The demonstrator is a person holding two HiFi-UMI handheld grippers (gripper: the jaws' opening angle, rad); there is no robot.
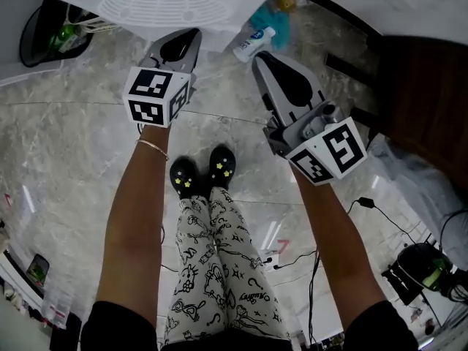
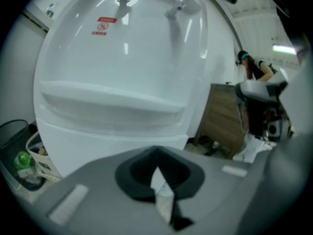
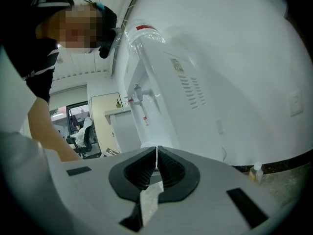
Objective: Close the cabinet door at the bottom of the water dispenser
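We hold both grippers out ahead of us, above our shoes (image 1: 203, 172). The left gripper (image 1: 191, 36) has its jaws pressed together on nothing. The right gripper (image 1: 259, 58) is the same, pinched narrow and empty, probably so a closed tip can push. Just beyond stands the white water dispenser (image 1: 164, 6). Its cabinet door (image 2: 105, 143) lies below the drip tray, facing the left gripper; we cannot tell whether it is shut.

The water dispenser (image 2: 122, 58) is smooth, glossy white plastic. The floor (image 1: 66, 159) looks like polished marble. The cupboard (image 2: 222, 116) is matt brown wood.
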